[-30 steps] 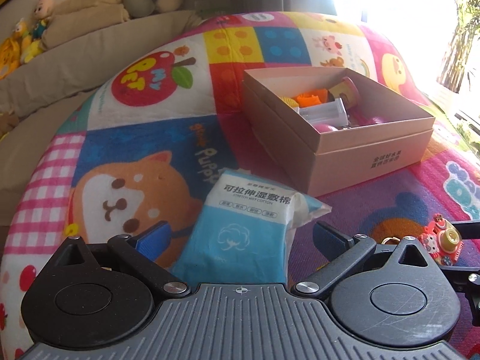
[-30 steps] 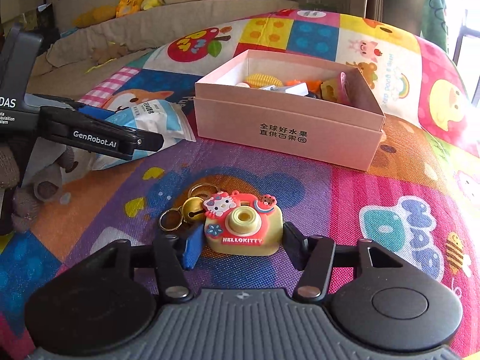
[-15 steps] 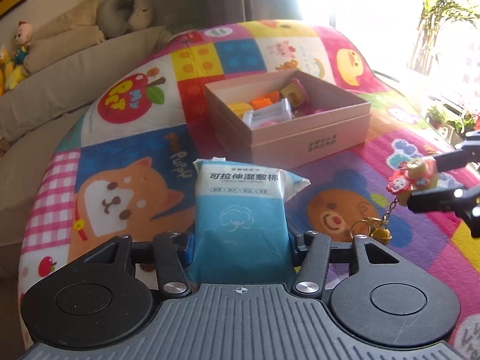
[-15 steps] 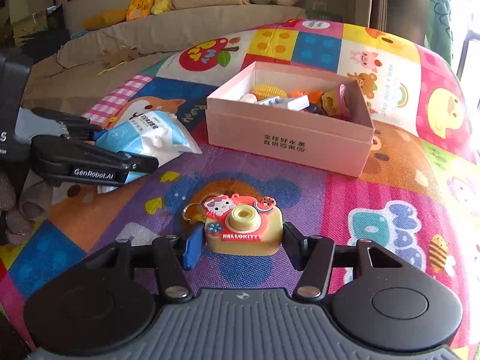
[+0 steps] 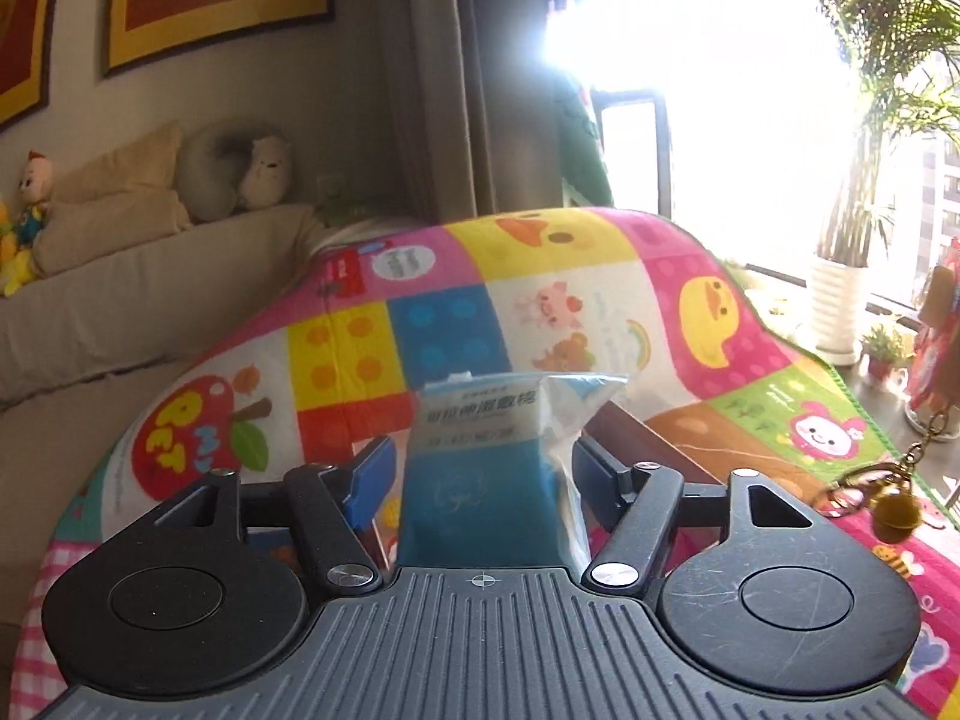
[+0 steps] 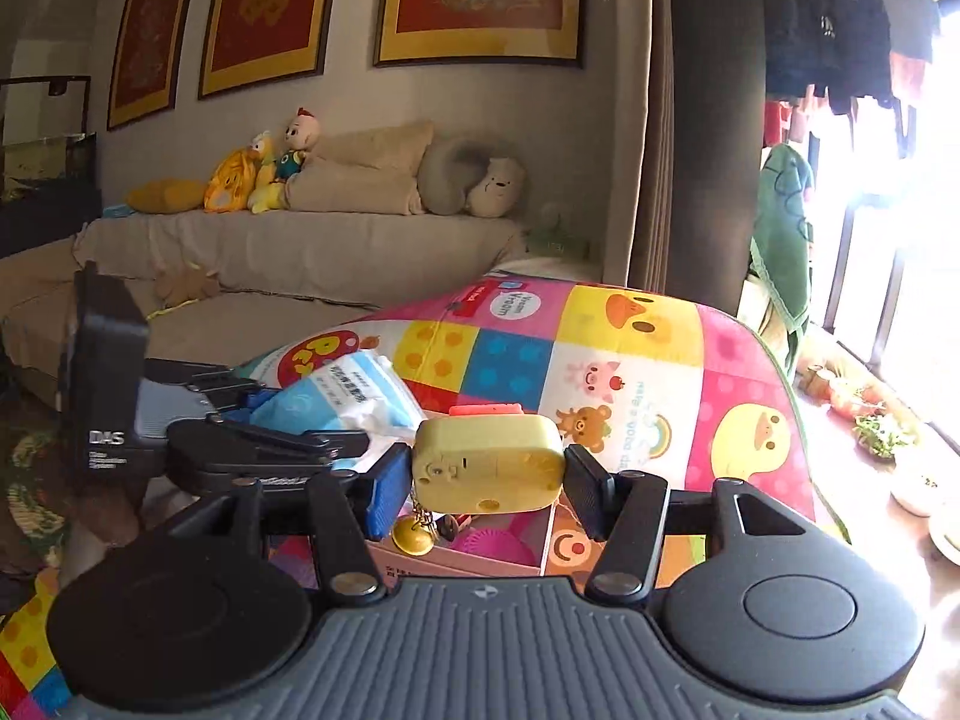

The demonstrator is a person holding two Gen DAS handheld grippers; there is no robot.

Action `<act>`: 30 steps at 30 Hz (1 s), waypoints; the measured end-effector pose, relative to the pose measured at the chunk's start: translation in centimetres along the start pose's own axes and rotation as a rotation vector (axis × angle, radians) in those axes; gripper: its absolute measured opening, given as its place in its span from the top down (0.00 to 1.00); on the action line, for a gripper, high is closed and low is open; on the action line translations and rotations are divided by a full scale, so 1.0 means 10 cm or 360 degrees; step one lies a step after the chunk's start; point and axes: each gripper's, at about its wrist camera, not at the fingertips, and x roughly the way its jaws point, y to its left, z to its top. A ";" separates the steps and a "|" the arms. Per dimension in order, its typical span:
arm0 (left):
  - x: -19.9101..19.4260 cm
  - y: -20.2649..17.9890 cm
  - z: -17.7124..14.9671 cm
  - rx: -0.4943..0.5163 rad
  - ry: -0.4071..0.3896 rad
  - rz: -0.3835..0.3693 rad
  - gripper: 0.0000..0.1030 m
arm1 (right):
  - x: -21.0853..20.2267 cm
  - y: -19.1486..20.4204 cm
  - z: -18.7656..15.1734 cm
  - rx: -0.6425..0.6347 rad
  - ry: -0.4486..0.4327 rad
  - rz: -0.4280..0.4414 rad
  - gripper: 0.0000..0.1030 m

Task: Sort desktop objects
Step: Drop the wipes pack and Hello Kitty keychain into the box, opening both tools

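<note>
The wet-wipe pack (image 5: 480, 468) — a soft, crinkly plastic pouch, white at its printed top and blue below, with a puckered clear seal at one side — stood upright between the fingers of the left gripper (image 5: 483, 474), raised clear of the play mat (image 5: 708, 324). Those jaws were opening, and a narrow gap showed between each blue pad and the pouch's sides. In the right wrist view the same pack lay slanted in the left gripper's black linkage, just beside the other tool.

The right gripper (image 6: 487, 474) was pinched on the toy camera keychain (image 6: 487, 461), a rounded, smooth yellow plastic block with an orange button on top; its pads pressed both ends. A small brass bell (image 6: 411, 537) and chain hung beneath it, over the pink cardboard box (image 6: 468, 558), whose open top showed a ridged pink piece inside.

The mat was a glossy patchwork of bright cartoon squares, curving away toward its far edge. Beyond it sat a beige fabric sofa (image 6: 288, 264) with plush toys (image 6: 264, 171) and a grey neck pillow (image 6: 480, 177).
</note>
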 end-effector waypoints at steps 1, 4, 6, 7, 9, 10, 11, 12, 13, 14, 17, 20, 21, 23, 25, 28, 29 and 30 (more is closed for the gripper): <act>0.10 0.01 -0.03 -0.0015 0.0049 -0.0014 0.22 | 0.09 -0.01 0.01 -0.0002 0.0019 -0.0012 0.46; 0.05 0.07 -0.26 -0.0060 0.0106 -0.0071 0.14 | 0.31 -0.05 -0.02 -0.0001 0.0092 -0.0050 0.46; -0.10 0.12 -0.45 -0.0083 0.0115 -0.0081 0.08 | 0.41 -0.09 -0.07 0.0006 0.0129 -0.0068 0.46; -0.16 0.15 -0.53 -0.0095 0.0130 -0.0084 0.08 | 0.45 -0.10 -0.08 0.0018 0.0142 -0.0065 0.46; -0.28 0.19 -0.64 -0.0123 0.0159 -0.0085 0.07 | 0.56 -0.13 -0.07 0.0049 0.0160 -0.0035 0.46; -0.32 0.21 -0.66 -0.0130 0.0162 -0.0084 0.07 | 0.62 -0.13 -0.06 0.0058 0.0164 -0.0019 0.46; -0.36 0.22 -0.67 -0.0130 0.0158 -0.0083 0.07 | 0.70 -0.11 -0.03 0.0062 0.0163 -0.0002 0.46; -0.40 0.23 -0.68 -0.0122 0.0149 -0.0076 0.06 | 0.79 -0.08 0.01 0.0058 0.0154 0.0011 0.46; -0.43 0.24 -0.68 -0.0113 0.0135 -0.0068 0.06 | 0.88 -0.03 0.05 0.0047 0.0136 0.0022 0.46; -0.46 0.25 -0.68 -0.0108 0.0124 -0.0059 0.05 | 0.95 0.00 0.09 0.0037 0.0113 0.0021 0.46; -0.52 0.30 -0.75 -0.0126 0.0138 -0.0026 0.02 | 1.18 0.06 0.13 0.0056 0.0040 0.0011 0.45; -0.56 0.34 -0.92 -0.0142 0.0203 -0.0007 0.00 | 1.33 0.08 -0.01 0.0109 0.0116 0.0003 0.31; -0.57 0.35 -0.98 -0.0146 0.0232 -0.0008 0.00 | 1.33 0.09 -0.10 0.0105 0.0138 -0.0006 0.29; -0.57 0.36 -1.11 -0.0168 0.0293 -0.0016 0.00 | 1.29 0.13 -0.28 0.0103 0.0195 0.0008 0.25; -0.59 0.37 -1.21 -0.0201 0.0330 -0.0012 0.00 | 1.20 0.16 -0.50 0.0136 0.0262 0.0025 0.21; -0.64 0.38 -1.32 -0.0246 0.0354 0.0020 0.00 | 1.00 0.24 -0.85 0.0193 0.0332 0.0037 0.11; -0.65 0.38 -1.35 -0.0264 0.0365 0.0031 0.00 | 0.96 0.27 -0.93 0.0196 0.0347 0.0033 0.08; -0.66 0.39 -1.37 -0.0281 0.0375 0.0043 0.00 | 0.92 0.31 -1.05 0.0200 0.0372 0.0022 0.06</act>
